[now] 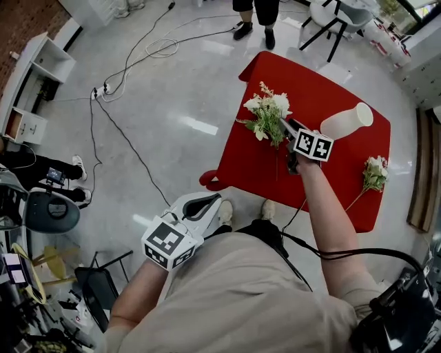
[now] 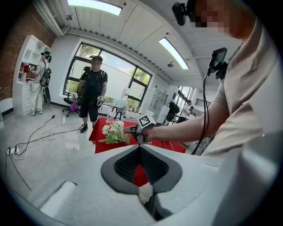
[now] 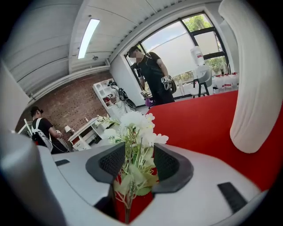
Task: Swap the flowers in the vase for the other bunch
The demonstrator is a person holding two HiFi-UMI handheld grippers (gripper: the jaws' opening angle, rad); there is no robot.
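On the red table (image 1: pixel 331 186) a white vase (image 1: pixel 346 122) stands upright at the far right with no flowers in it. A bunch of white flowers (image 1: pixel 267 113) lies at the table's far left, and my right gripper (image 1: pixel 283 126) is at it. In the right gripper view the bunch (image 3: pixel 135 132) sits between the pads, which stand apart from the stems, so the gripper is open. The vase (image 3: pixel 256 88) rises just right of that gripper. A second bunch (image 1: pixel 375 174) lies near the table's right edge. My left gripper (image 1: pixel 215 198) hangs back by my body, shut and empty (image 2: pixel 139 148).
A person in black (image 2: pixel 93 90) stands beyond the table's far side. Cables and a power strip (image 1: pixel 103 90) trail over the glossy floor to the left. A chair (image 1: pixel 337 21) stands at the back right, and white shelves (image 1: pixel 34 76) line the left wall.
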